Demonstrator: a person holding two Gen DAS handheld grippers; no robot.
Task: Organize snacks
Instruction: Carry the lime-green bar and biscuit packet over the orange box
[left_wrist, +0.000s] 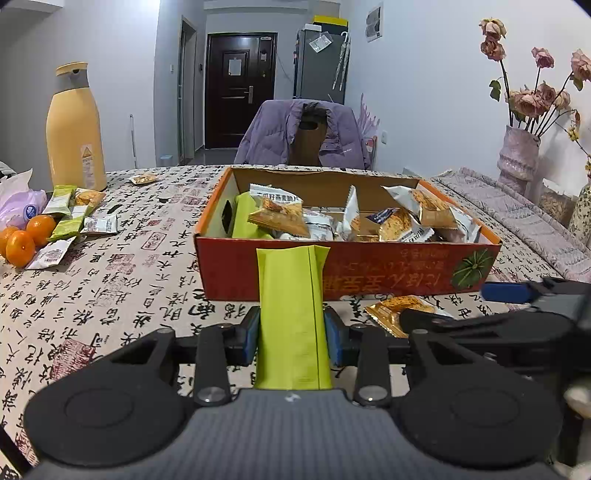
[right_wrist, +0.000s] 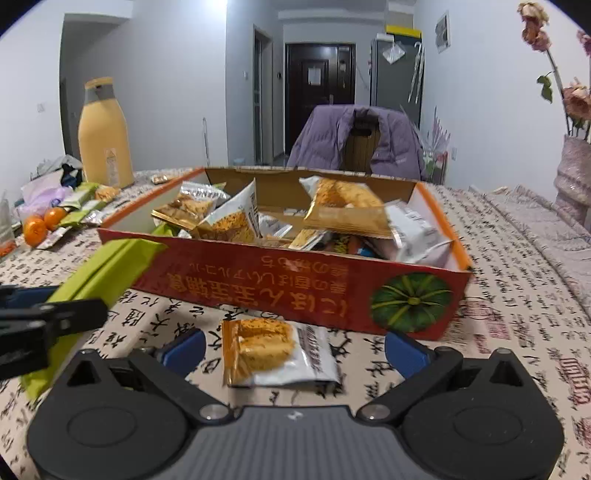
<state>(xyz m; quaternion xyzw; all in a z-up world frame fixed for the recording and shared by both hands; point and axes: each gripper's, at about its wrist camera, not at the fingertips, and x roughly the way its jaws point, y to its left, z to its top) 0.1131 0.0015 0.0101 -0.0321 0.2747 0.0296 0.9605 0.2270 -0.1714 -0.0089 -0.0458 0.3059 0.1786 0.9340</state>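
While the left gripper (left_wrist: 291, 332) clamps a green snack packet (left_wrist: 291, 317) upright between its blue pads, the red cardboard box (left_wrist: 369, 269) of loose snacks stands just ahead of it on the calligraphy-print tablecloth (left_wrist: 129, 280). Beside it, the right gripper (right_wrist: 293, 349) stands wide open with nothing in its grasp, an orange-and-white snack packet (right_wrist: 275, 352) lying on the cloth between its fingers, just short of the box.

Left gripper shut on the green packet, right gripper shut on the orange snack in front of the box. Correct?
No: the right gripper is open, its fingers either side of the orange snack without touching, as the right wrist view shows. The left gripper is shut on the green packet.
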